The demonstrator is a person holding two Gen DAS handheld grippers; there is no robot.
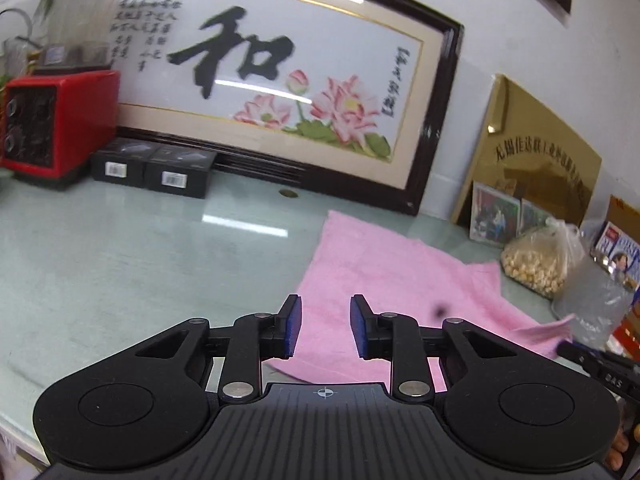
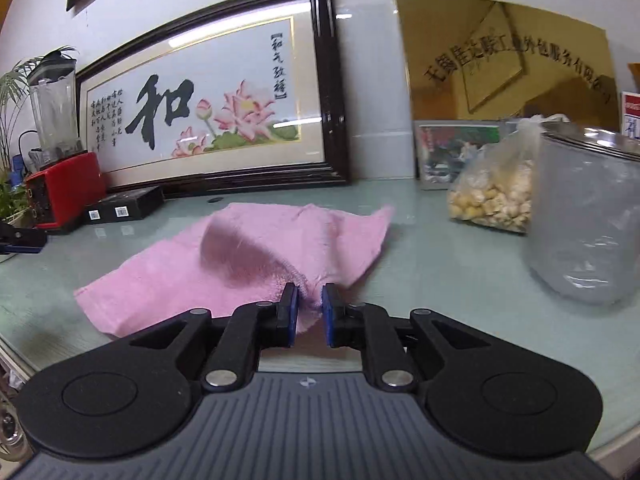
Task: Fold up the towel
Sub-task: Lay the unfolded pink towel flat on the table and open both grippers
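Observation:
A pink towel lies rumpled on the pale green glass tabletop. My left gripper is open and empty, hovering over the towel's near left part. In the right wrist view the towel spreads ahead with a raised fold in its middle. My right gripper is shut on the towel's near edge, which bunches between the blue pads. The tip of the right gripper shows at the right edge of the left wrist view.
A large framed calligraphy picture leans on the back wall. A red blender base and two black boxes stand at the left. A bag of nuts, a grey plastic jar and a gold plaque stand at the right.

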